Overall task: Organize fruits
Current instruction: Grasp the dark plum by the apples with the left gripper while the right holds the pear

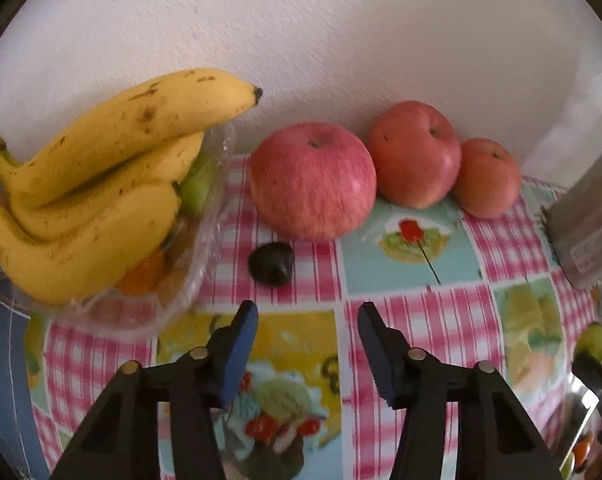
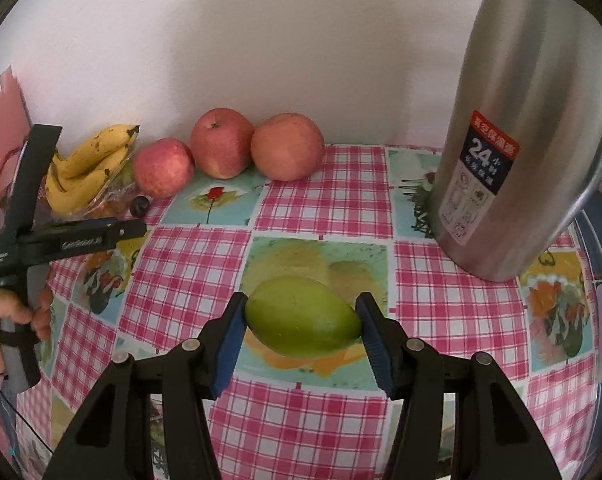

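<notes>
The right gripper (image 2: 301, 316) held a green mango (image 2: 301, 318) between its jaws, just above the checked bench (image 2: 321, 200); the left gripper (image 1: 307, 320) hung with jaws partly parted and empty, near a dark plum (image 1: 271, 263); three apples (image 1: 313, 180) lined the far wall, bananas (image 1: 93, 184) at far left.

Fruit on my checked tablecloth.
My green mango (image 2: 302, 316) is gripped lengthwise; three red apples (image 1: 313, 180) line the wall; bananas (image 1: 89, 184) top a clear tray (image 1: 205, 264); a dark plum (image 1: 271, 262) sits beside it.
</notes>
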The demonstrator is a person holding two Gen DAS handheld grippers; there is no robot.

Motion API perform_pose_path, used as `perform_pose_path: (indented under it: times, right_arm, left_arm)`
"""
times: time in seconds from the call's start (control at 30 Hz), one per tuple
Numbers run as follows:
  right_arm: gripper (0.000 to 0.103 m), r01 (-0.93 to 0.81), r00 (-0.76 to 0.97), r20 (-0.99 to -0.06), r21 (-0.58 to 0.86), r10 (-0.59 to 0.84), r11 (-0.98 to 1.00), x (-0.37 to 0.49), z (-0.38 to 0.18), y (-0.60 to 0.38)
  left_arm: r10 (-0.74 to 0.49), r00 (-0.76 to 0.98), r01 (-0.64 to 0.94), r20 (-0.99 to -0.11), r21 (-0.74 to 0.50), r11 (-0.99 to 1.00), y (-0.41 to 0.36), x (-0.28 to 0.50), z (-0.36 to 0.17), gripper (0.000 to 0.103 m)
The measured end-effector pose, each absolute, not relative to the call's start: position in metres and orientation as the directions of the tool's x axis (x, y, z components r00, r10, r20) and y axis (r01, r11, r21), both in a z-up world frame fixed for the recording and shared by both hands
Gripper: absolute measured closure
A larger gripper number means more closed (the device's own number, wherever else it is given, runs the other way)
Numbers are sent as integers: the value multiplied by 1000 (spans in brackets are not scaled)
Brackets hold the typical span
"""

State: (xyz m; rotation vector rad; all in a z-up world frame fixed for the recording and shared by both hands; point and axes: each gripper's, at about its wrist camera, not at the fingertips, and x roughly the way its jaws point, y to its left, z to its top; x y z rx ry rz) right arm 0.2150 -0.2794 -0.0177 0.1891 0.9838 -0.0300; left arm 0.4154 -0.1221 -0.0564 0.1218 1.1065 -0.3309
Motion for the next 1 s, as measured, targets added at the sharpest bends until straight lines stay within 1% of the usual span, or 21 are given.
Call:
perform_pose_path:
  times: [0.1,0.2,0.33,0.47,0.6,0.67,0.8,0.87,1.0]
  right_arm:
    - [46,105,562,-824,156,71,982,214,-15,-281]
    - [46,99,566,-821,153,71,983,215,-14,-280]
    - [46,89,566,-821,150,74,985,215,-15,-280]
    - [46,76,567,-820,151,82,986,215,-17,-276]
    - [46,70,567,-819,154,88,986,214,-20,-274]
    - [46,71,567,-819,157,90,985,214,-20,-274]
    - [46,75,566,-819,164,93,984,213,-22,-277]
    - [46,76,565,-820,166,95,983,213,-22,-278]
    - [46,82,569,-817,167,91,983,213,-22,-279]
  left_arm:
    - [-184,416,305,-891,-54,951,-123,429,-54,53]
    - [-161,425,286,-891,-36,957,-124,442,-59,60]
    - [-130,441,279,-888,-2,960,-129,449,-60,61]
    - [-105,481,231,-870,10,973,-139,455,-62,63]
    - [-70,507,191,-859,33,981,-140,461,-64,73]
    - [-81,519,172,-851,11,985,-140,466,-62,73]
    - [-74,529,155,-845,10,988,-140,469,-64,74]
    - [-102,522,143,-847,-32,989,-141,470,-70,74]
    - [-74,537,134,-840,-1,991,-144,467,-75,74]
